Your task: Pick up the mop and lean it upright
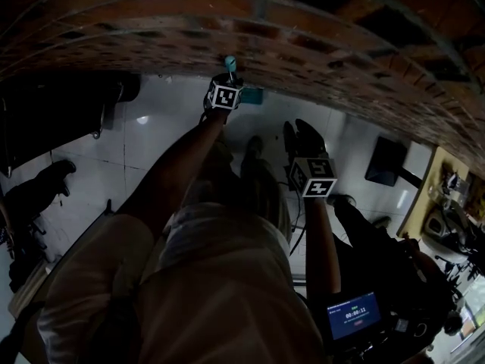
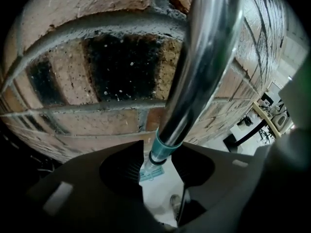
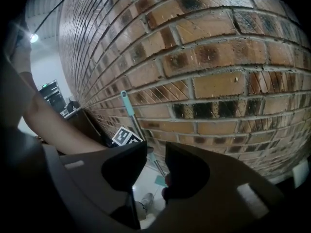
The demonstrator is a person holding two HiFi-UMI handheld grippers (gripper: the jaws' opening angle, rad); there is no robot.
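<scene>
Mop (image 2: 204,57) with shiny metal pole, teal collar and teal end cap: standing near upright, top end right up at a red-brown brick wall (image 1: 227,21), contact with the bricks not clear. Flat teal mop head (image 2: 150,173) down on pale glossy tiled floor (image 1: 151,135) at the wall's foot.

High on the pole, black left gripper (image 2: 163,148) with its marker cube: jaws set either side of the pole at the collar, a sliver of floor showing between one jaw and the metal, so loosely round it rather than clamped.

Just beside and lower, black right gripper (image 3: 156,152): jaws a narrow gap apart, nothing between them, aimed at the bricks.

Bare forearm (image 1: 178,165) reaching from the person to the left gripper. Grey shoe (image 3: 142,201) on the floor below.
</scene>
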